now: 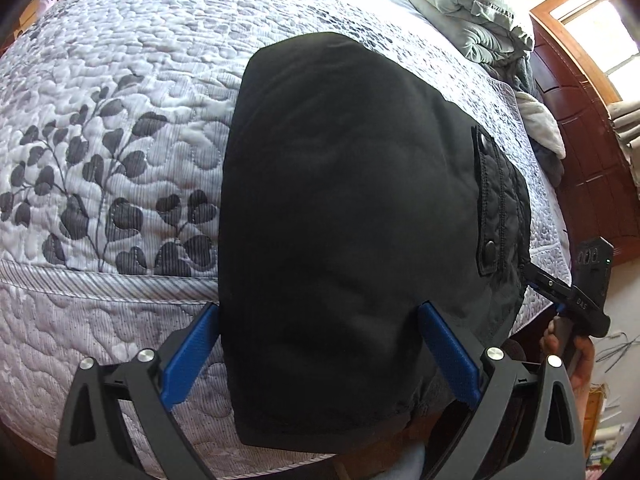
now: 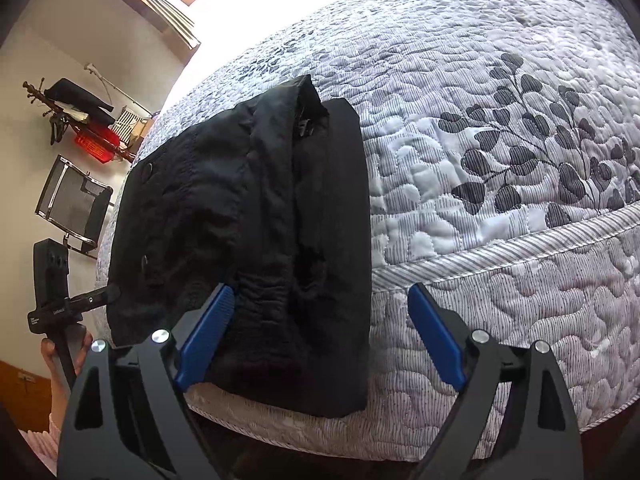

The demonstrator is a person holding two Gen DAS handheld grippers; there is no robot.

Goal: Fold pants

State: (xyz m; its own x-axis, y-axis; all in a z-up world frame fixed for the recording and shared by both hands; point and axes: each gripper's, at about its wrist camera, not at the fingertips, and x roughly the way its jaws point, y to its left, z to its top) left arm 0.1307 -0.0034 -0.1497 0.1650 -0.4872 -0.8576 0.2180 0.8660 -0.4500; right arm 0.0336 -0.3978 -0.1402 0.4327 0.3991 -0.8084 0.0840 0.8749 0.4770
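Black pants (image 1: pixel 340 208) folded into a thick bundle near the bed's (image 1: pixel 120 60) front edge, our left gripper (image 1: pixel 320 344) spread wide, blue fingers (image 1: pixel 448 356) flanking the bundle's near end, our right gripper (image 2: pixel 320 336) gaping, holding nothing, at the bundle's waistband end

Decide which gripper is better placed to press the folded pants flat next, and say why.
Probably the left gripper: its open jaws straddle the black pants squarely. The right gripper sits off their edge, half over the bedspread.
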